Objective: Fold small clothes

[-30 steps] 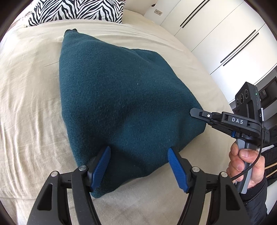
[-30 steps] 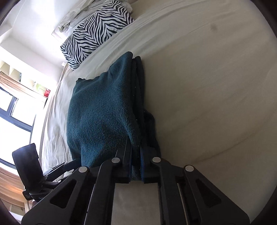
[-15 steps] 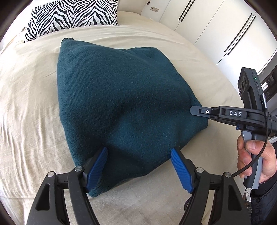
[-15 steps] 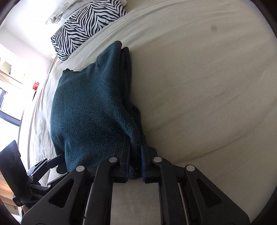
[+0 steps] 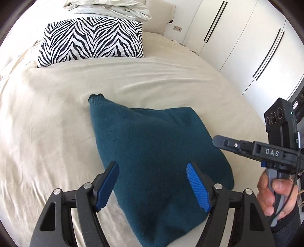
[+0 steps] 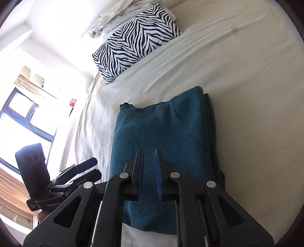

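A folded dark teal knit garment [image 5: 157, 152] lies flat on the cream bed sheet [image 5: 47, 133]; it also shows in the right wrist view [image 6: 161, 131], with stacked layers along its right edge. My left gripper [image 5: 152, 182] is open and empty, raised above the garment's near end. My right gripper [image 6: 149, 157] hovers over the garment's near half with its jaws a narrow gap apart and nothing between them. The right gripper also shows from the side in the left wrist view [image 5: 247, 148], held by a hand.
A zebra-print pillow [image 5: 91, 39] and crumpled white bedding [image 5: 106, 7] lie at the head of the bed. White wardrobe doors [image 5: 247, 47] stand to the right. A window [image 6: 22, 121] is on the left side.
My right gripper has let go of the garment's edge, opened slightly and lifted. Both grippers have pulled back and up, so the garment now lies lower and farther away on the bed.
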Action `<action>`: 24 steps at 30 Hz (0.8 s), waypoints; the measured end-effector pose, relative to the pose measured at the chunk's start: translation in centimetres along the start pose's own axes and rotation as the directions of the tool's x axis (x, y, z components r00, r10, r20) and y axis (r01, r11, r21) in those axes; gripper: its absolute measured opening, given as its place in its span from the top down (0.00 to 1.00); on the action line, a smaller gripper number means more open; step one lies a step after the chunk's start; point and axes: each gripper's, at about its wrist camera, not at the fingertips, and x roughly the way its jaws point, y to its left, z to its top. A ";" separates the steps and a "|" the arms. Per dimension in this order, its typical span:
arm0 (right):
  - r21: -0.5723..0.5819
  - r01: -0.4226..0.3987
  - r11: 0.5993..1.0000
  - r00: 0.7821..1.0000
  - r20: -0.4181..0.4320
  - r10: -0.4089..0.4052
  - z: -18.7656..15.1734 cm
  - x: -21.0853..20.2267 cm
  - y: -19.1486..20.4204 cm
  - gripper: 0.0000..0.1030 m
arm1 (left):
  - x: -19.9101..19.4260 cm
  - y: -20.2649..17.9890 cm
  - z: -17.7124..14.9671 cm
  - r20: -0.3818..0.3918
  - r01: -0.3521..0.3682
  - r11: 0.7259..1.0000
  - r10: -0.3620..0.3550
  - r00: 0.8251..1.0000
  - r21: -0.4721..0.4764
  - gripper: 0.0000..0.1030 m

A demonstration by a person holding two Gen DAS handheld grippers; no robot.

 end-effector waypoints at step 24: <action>0.095 0.059 0.994 0.995 -0.091 -0.051 8.1 10.6 -2.8 0.96 | 8.0 1.6 2.7 -0.118 -0.054 0.998 0.057 0.991 0.026 0.18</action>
